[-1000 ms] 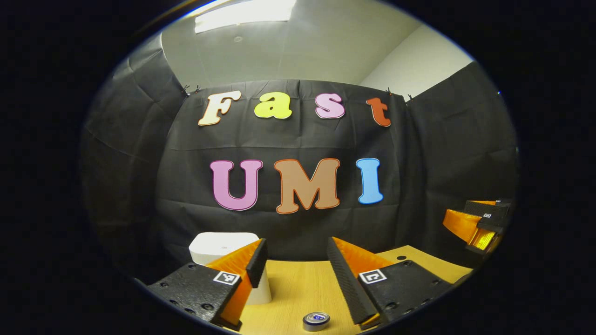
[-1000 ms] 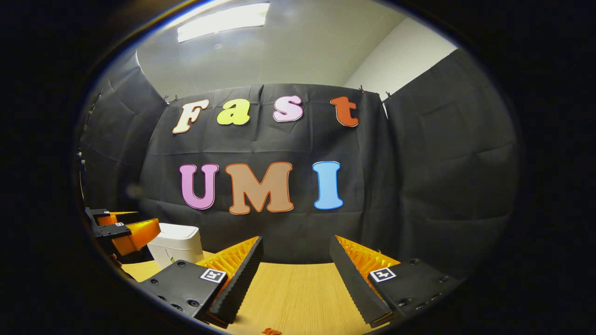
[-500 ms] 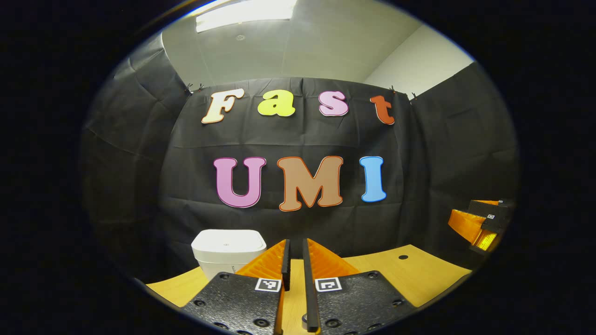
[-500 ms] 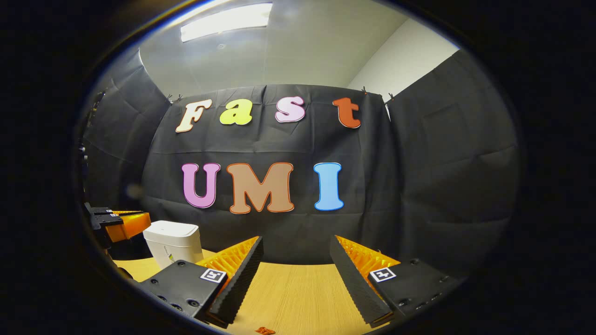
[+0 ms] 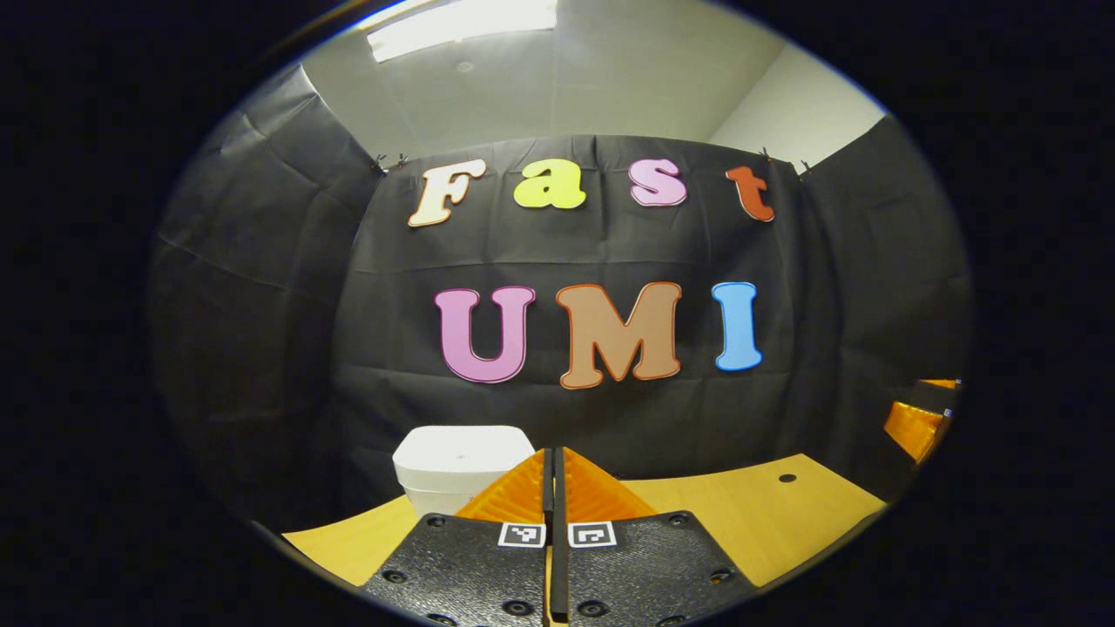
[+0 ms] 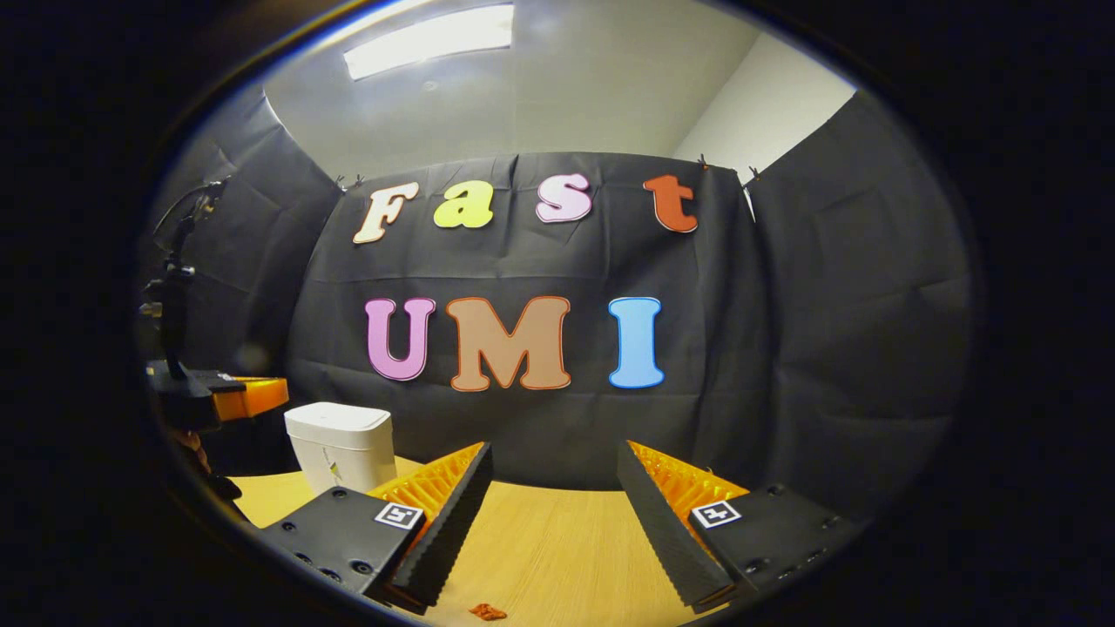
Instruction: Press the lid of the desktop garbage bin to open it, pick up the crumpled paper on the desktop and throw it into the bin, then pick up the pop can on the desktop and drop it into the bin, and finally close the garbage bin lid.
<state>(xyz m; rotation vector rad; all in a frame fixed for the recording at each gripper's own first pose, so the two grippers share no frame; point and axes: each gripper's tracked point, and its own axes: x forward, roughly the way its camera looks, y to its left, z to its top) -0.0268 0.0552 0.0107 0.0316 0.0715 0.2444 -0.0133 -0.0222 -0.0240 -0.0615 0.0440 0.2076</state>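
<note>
We see the white bin (image 5: 462, 463), lid down, contents hidden, behind our closed left tool (image 5: 552, 475); our right tool (image 6: 554, 488) gapes empty.

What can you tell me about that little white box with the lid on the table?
The bin is a small white box with rounded corners, seemingly smooth plastic. A flat lid caps it, shut, with a seam running under the lid. It stands upright on the wooden table, toward the back by the black cloth. A small mark on its front is too small to read. Nothing visibly touches it; the left tongs are closed in front of it.
</note>
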